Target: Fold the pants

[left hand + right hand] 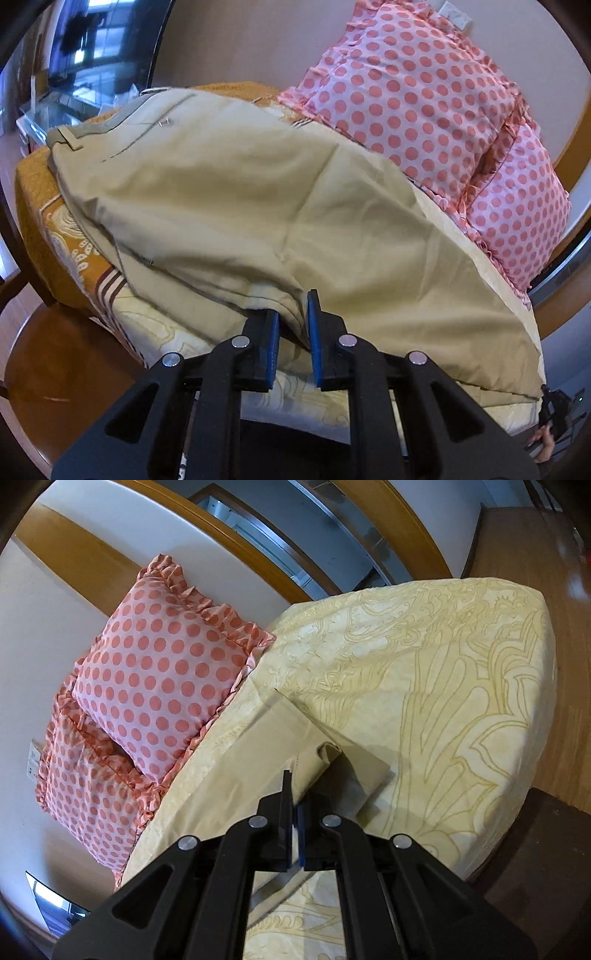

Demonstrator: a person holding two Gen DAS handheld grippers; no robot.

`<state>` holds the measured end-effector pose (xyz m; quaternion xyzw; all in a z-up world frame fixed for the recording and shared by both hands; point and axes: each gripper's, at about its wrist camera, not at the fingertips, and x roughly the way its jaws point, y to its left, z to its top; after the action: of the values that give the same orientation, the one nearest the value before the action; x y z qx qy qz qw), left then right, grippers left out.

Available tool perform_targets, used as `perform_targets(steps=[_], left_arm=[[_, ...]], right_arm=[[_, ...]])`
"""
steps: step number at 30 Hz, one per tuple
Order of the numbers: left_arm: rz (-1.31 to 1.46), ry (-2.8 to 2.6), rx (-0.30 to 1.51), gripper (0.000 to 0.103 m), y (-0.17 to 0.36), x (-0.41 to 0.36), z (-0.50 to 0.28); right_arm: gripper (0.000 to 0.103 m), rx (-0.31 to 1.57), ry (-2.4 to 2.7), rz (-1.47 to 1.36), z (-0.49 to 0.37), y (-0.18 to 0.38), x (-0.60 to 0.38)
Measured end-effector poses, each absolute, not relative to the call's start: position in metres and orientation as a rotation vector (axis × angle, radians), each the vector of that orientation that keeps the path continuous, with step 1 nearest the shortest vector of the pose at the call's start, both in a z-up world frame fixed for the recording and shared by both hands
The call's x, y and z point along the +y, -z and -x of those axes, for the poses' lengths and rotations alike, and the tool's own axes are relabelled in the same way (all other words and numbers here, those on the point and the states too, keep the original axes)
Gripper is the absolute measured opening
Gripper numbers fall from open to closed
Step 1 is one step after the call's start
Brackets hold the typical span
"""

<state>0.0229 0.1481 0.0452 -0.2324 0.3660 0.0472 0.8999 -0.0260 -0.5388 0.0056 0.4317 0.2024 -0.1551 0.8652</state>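
Beige pants (258, 206) lie spread on the bed, waistband with belt loop at the far left. My left gripper (293, 314) is shut on a bunched fold of the pants' near edge, cloth pinched between its blue pads (273, 339). In the right wrist view my right gripper (293, 794) is shut on the pants (258, 753) near the leg hem, which curls up just beyond the fingertips. The right gripper also shows in the left wrist view (557, 417) at the lower right.
The bed has a cream patterned sheet (443, 701) with an orange border (40, 206). Two pink polka-dot pillows (424, 103) lean on the wall behind the pants. A wooden floor (569, 602) lies beyond the bed edge. A dark TV screen (92, 40) stands at far left.
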Motion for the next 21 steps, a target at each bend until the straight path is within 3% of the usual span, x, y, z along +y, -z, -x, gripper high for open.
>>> perform_targets(steps=[6, 10, 12, 13, 14, 16, 17, 18, 19, 20, 21], left_arm=[[0.463, -0.081, 0.742, 0.014, -0.048, 0.144, -0.019], [0.459, -0.077, 0.736, 0.014, -0.034, 0.142, -0.010], [0.427, -0.075, 0.714, 0.015, -0.035, 0.139, -0.003], [0.414, -0.070, 0.698, 0.015, -0.038, 0.137, 0.003], [0.404, -0.064, 0.688, 0.016, -0.040, 0.137, 0.007], [0.364, -0.072, 0.652, 0.016, -0.048, 0.137, 0.020], [0.339, -0.096, 0.624, 0.019, -0.055, 0.138, 0.028], [0.323, -0.117, 0.592, 0.023, -0.061, 0.140, 0.036], [0.325, -0.137, 0.556, 0.047, -0.068, 0.144, 0.042], [0.326, -0.168, 0.516, 0.079, -0.075, 0.148, 0.046], [0.323, -0.197, 0.480, 0.087, -0.080, 0.151, 0.049]], right_arm=[[0.001, 0.397, 0.352, -0.885, 0.036, -0.020, -0.543], [0.002, 0.480, 0.403, -0.853, 0.033, -0.009, -0.541], [0.008, 0.504, 0.421, -0.831, 0.035, -0.007, -0.538], [0.014, 0.499, 0.429, -0.827, 0.040, -0.008, -0.536], [0.036, 0.484, 0.428, -0.828, 0.044, -0.010, -0.535], [0.064, 0.447, 0.465, -0.815, 0.055, -0.016, -0.535], [0.063, 0.431, 0.489, -0.800, 0.059, -0.019, -0.536], [0.063, 0.416, 0.508, -0.787, 0.063, -0.021, -0.537], [0.060, 0.413, 0.516, -0.786, 0.064, -0.021, -0.539], [0.055, 0.420, 0.518, -0.791, 0.064, -0.019, -0.541], [0.053, 0.428, 0.510, -0.802, 0.062, -0.016, -0.542]])
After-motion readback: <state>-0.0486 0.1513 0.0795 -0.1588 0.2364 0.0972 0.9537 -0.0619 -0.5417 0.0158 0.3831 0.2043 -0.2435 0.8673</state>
